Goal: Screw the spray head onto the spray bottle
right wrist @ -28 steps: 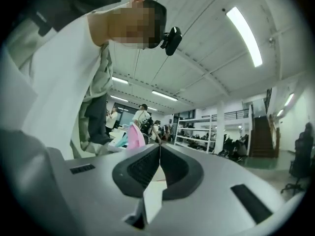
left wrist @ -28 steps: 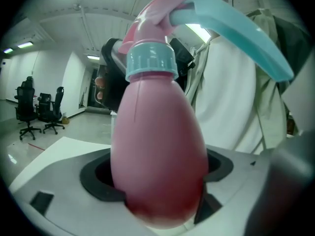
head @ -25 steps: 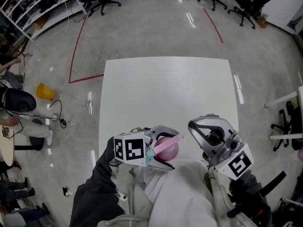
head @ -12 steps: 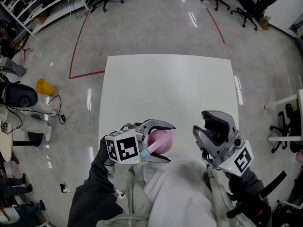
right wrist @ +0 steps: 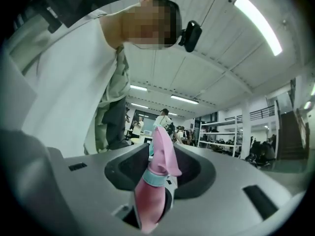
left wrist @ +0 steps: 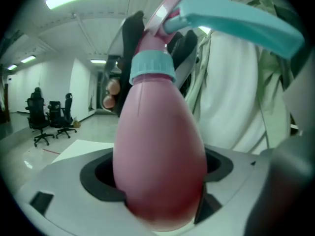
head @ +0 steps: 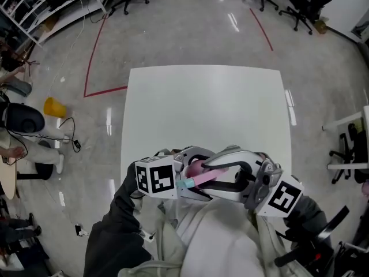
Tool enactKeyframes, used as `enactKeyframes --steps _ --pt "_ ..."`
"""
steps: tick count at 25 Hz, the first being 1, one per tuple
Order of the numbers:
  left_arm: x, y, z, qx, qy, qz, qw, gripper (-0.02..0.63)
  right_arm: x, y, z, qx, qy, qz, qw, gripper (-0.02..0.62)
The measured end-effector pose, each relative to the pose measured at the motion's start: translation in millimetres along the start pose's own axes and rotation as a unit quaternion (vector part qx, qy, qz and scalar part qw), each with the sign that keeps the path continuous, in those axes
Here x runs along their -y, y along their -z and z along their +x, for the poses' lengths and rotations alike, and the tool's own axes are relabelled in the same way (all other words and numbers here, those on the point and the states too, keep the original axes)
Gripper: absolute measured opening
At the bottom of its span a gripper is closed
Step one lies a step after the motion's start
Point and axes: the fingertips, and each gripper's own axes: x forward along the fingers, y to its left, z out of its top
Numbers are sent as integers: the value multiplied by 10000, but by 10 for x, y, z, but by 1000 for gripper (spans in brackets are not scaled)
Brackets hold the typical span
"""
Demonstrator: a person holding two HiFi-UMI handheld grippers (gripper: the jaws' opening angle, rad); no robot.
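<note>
One pink spray bottle (left wrist: 160,146), clamped in left hand-held gripper (head: 199,175)

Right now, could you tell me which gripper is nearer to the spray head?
Right. The right gripper, fingers opening, flanks the spray head; the left gripper clamps the bottle beneath it.

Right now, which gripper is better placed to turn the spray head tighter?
The right gripper, probably. Its fingers, now opening, stand around the spray head without pressing it, so it can close and twist. The left gripper is shut on the spray bottle and should steady it.
</note>
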Motion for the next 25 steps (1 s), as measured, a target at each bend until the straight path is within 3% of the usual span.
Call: enactKeyframes --steps 3,5,7,9,10,11,13,15,19,22,25 --pt "-267 -129 -151 637 -864 -272 9938 449 250 5 -111 95 728 648 9952 112" --pt "-489 -137 -255 994 -1723 -516 9787 448 503 68 -173 -15 1540 1176 9810 106" --pt "-748 -54 -308 851 -2921 -458 9515 448 741 190 -236 -383 2559 1498 9542 103" --pt "-940 29 -299 543 -4020 -234 9137 448 823 253 -272 -694 3250 1504 9311 100" --pt "-991 31 -286 520 -4372 -204 8976 448 808 246 -271 -749 3382 1396 9276 100" --pt "-1014 5 -278 594 -4551 -244 8881 448 776 230 -263 -736 3393 1313 9285 100" --pt "-1002 -55 -288 778 -4596 -385 8839 448 727 190 -270 -511 3197 1351 9364 107" --pt "-977 -23 -335 672 -4649 -429 8817 446 728 159 -326 -247 2978 1505 9424 107" --pt "-979 87 -380 321 -4775 -349 8773 440 672 183 -353 -249 2845 1728 9426 107" --pt "-1006 103 -396 262 -4791 -510 8759 437 661 216 -381 -292 2932 1857 9374 118" --pt "-1019 90 -396 199 -4741 -511 8788 436 609 186 -355 -239 2798 1928 9402 118"
